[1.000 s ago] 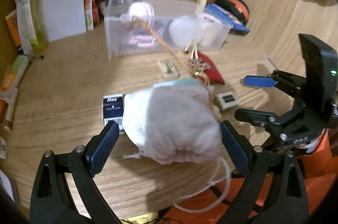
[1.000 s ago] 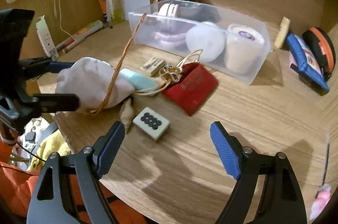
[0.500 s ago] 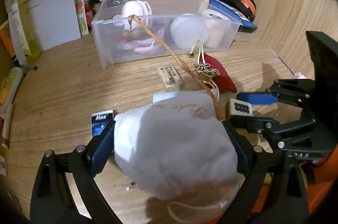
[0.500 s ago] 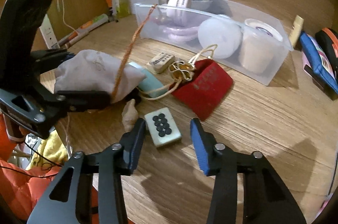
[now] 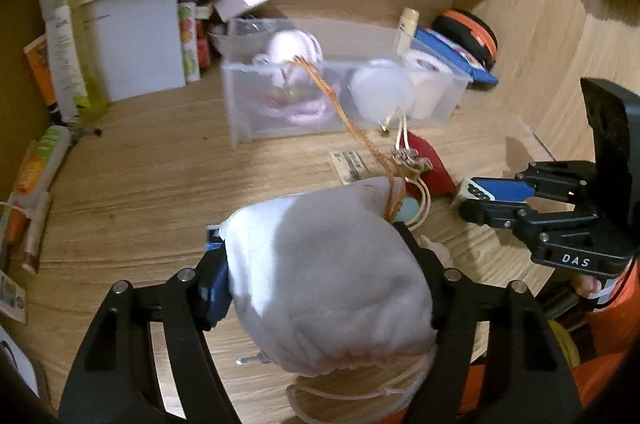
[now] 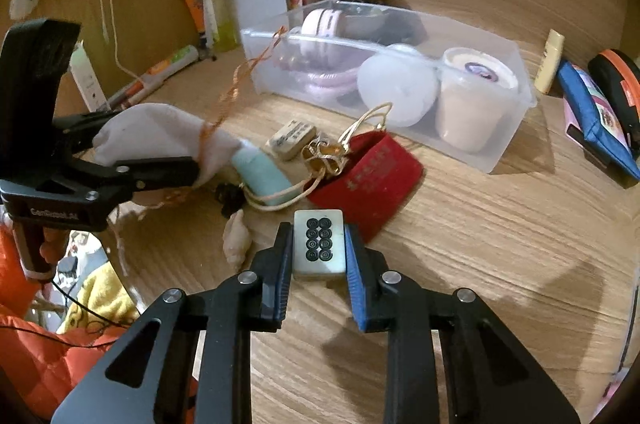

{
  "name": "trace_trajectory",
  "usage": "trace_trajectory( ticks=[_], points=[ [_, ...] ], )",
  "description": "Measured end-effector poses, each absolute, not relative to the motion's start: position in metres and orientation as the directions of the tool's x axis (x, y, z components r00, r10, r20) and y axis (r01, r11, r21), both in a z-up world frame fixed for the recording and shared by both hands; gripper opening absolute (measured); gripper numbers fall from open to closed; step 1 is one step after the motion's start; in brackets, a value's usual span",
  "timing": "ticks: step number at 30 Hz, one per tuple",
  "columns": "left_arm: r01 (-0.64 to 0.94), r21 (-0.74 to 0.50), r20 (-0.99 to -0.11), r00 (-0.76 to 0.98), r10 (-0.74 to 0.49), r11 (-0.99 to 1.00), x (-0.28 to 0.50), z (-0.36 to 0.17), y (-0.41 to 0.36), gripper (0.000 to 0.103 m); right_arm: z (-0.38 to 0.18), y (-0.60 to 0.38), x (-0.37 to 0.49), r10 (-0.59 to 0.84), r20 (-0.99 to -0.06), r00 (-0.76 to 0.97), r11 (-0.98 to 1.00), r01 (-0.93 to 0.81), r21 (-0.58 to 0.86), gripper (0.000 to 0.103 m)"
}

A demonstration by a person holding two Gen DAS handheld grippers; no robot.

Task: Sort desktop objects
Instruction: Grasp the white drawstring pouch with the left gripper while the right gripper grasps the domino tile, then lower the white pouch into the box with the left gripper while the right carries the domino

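Note:
A white drawstring cloth pouch sits between the pads of my left gripper, whose jaws are closing and press into its sides. An orange cord runs from the pouch up to the clear plastic bin. In the right wrist view the left gripper holds the pouch at the left. My right gripper is closing on a mahjong tile with black dots, and both pads touch its sides. A red pouch lies just behind the tile.
The bin holds pink headphones, a white ball and a cup. A teal case, a small eraser, gold clips and a shell lie nearby. A blue pouch lies at the right. Papers and tubes crowd the left.
The left jaws came in from wide apart and now squeeze the pouch. The right jaws narrowed from wide open onto the mahjong tile.

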State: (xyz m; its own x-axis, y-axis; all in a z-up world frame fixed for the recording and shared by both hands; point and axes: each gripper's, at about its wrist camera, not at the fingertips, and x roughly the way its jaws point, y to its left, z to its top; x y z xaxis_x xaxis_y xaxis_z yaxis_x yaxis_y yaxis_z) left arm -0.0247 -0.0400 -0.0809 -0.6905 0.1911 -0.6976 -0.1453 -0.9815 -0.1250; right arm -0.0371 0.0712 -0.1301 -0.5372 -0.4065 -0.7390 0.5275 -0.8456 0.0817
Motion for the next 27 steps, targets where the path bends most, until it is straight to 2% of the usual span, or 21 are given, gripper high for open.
trace_trajectory(
  ticks=[12, 27],
  points=[
    [-0.086, -0.135, -0.627, -0.764, 0.152, -0.987, -0.039, -0.047, -0.063, 0.070, -0.097, 0.087, -0.048, -0.420, -0.676, -0.606, -0.867, 0.488, 0.100, 0.022],
    [-0.179, -0.197, -0.562, -0.785, 0.261, -0.964, -0.098, 0.004, -0.053, 0.070, -0.055, 0.107, -0.088, -0.419, -0.605, -0.677, -0.888, 0.445, 0.116, 0.022]
  ],
)
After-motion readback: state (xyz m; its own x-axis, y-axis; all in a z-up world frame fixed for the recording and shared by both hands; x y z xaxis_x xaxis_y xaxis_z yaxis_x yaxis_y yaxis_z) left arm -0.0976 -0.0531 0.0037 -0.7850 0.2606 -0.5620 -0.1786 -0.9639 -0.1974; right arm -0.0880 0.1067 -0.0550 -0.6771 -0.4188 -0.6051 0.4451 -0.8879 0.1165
